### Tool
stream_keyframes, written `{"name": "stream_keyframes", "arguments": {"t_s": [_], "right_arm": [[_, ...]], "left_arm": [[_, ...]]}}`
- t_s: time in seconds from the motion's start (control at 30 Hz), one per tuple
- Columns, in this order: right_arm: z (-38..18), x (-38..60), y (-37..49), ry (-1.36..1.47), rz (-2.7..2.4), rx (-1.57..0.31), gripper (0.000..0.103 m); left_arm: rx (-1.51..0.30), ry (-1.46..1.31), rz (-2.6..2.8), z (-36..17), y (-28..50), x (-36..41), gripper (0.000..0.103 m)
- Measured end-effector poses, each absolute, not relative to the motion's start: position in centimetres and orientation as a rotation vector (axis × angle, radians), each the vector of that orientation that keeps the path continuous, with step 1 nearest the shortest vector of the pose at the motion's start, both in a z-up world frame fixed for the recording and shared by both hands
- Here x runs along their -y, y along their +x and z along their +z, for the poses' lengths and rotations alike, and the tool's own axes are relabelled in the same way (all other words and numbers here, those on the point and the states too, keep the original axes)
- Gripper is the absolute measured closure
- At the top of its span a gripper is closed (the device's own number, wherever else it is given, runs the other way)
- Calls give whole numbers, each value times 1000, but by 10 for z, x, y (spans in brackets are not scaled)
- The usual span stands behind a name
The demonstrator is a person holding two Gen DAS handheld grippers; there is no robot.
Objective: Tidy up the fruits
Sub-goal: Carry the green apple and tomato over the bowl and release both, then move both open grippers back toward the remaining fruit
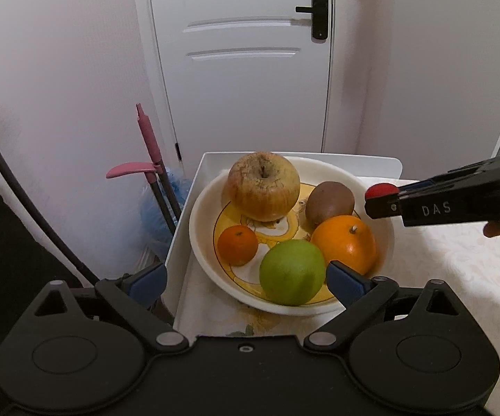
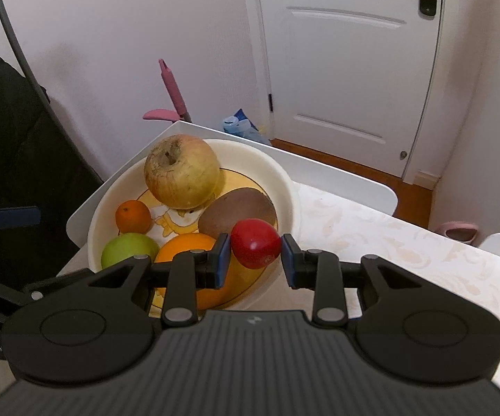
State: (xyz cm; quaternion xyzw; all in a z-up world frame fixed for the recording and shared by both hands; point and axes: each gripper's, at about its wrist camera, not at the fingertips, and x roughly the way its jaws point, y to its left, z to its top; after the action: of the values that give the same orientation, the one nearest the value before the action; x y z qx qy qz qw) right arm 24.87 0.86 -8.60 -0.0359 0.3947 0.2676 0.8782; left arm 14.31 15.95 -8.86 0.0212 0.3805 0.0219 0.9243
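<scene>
A patterned tablecloth [image 2: 371, 242] fronts a white door [image 1: 243, 69]. The bowl [image 1: 205, 208] holds five fruits. The left gripper [image 1: 246, 282] gapes empty; the right gripper [image 2: 255, 254] loosely brackets a red fruit [image 2: 255, 248].

Looked down steeply from close, left and right wrists, sharing the fruit bowl [image 1: 201, 208] before a door [image 2: 336, 69]

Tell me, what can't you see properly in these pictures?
- Red fruit: the right hand-held gripper hides its sides, so whether the pads press on it can't be told; in the left wrist view only a sliver shows.
- Big orange: right wrist view, lower part hidden behind that gripper.
- Bowl: picture on its bottom covered by fruit.
</scene>
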Motion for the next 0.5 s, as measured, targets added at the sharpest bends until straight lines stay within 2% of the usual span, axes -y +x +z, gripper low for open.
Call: {"name": "stream_keyframes", "arguments": {"t_s": [0.03,0.07,0.1,0.13,0.5], "right_arm": [[-85,-8,248,-69,563,-815,34],[-84,-7,246,-66,557,-799,25],[-83,-6,244,-65,542,-779,8],[-81,-5,242,-65,528,-761,0],[-73,6,228,-57,498,-768,0]], "left_arm": [[-782,44,46,-89,143,-159,3],[-782,44,48,-90,142,-158,3],[-783,43,49,-90,140,-158,3],[-785,40,50,-91,140,-157,3],[-777,24,57,-87,131,-156,3]]}}
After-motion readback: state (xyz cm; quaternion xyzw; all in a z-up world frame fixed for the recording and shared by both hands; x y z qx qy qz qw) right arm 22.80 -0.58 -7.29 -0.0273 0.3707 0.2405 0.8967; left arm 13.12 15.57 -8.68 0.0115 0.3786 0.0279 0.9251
